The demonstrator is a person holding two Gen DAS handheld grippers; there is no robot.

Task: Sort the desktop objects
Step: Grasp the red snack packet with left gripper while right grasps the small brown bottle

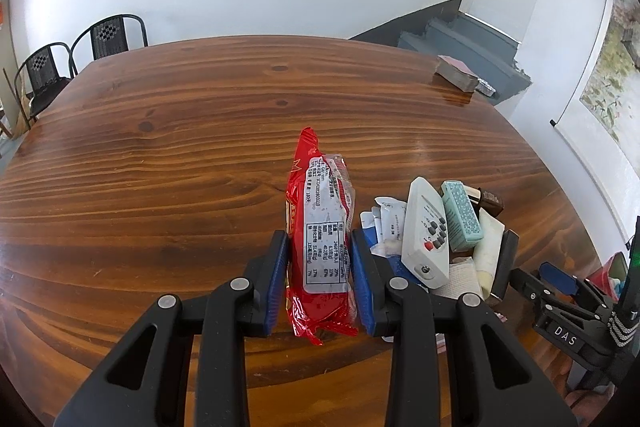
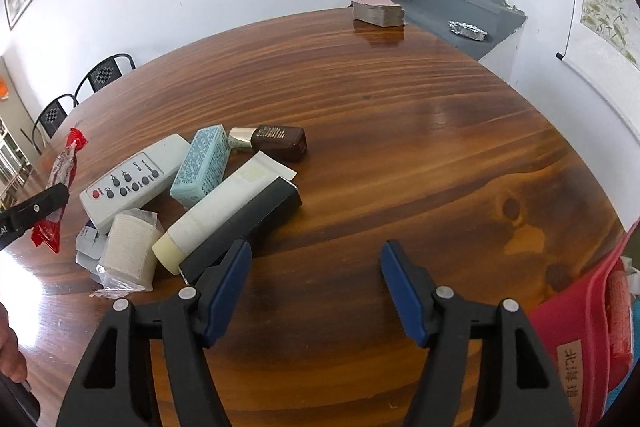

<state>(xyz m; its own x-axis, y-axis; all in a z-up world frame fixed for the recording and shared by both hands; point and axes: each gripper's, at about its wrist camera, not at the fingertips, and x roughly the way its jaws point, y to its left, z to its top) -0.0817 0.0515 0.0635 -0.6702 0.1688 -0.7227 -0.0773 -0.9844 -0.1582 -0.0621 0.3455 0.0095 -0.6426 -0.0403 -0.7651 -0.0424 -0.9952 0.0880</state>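
Red foil snack packet sits clamped between the blue pads of the left gripper, held clear above the wooden table. Packet's long axis runs straight away from the camera, along the fingers, with its white nutrition label facing up in the left wrist view.

Right gripper: jaws spread apart, nothing between them, only bare table visible in the gap. The pile of unsorted items lies to the upper left of those jaws in the right wrist view. Nearest to them is a black oblong case, its near end just beside the left blue pad; its long axis runs diagonally from lower left to upper right. Lying against it on the far side is a cream tube, parallel to it. Further left and up: grey remote, teal box, brown bottle, wrapped gauze roll.

Red bag at lower right edge of the right wrist view, likely a sorting destination.

Judgement: the right hand is the free one and the nearer to the pile; to take the black case its jaws would need to shift left and turn to straddle the case's diagonal axis.
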